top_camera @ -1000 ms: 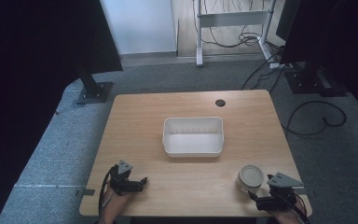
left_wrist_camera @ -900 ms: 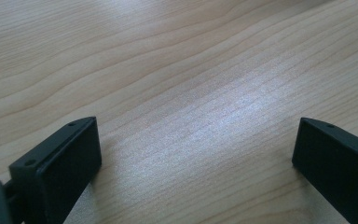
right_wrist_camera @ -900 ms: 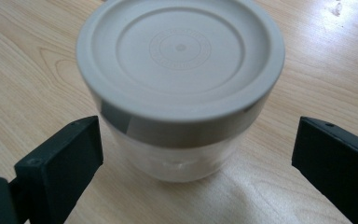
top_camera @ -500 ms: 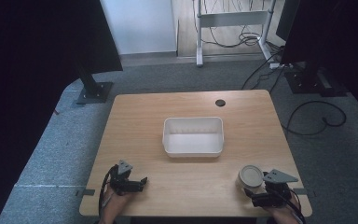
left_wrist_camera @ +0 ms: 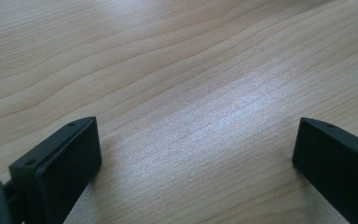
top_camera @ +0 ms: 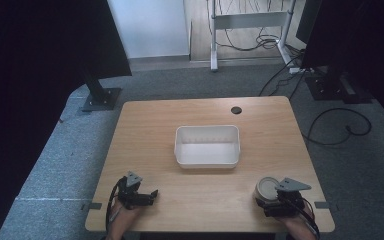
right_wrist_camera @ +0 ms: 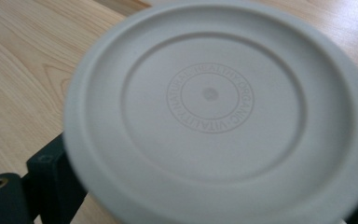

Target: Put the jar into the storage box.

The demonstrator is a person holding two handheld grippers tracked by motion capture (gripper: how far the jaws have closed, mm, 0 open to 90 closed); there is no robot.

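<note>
- Pale grey round plastic lid (right_wrist_camera: pixel 219 112) sits between right hand-held gripper (top_camera: pixel 279 202) jaws at near tabletop (top_camera: pixel 190 115) edge; grip unconfirmed, could slip off.
- Left hand-held gripper (top_camera: pixel 150 194) spread, empty; no backup.

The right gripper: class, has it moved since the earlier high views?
Yes. The right gripper has shifted slightly left along the table's near edge, closer around the lid.
</note>
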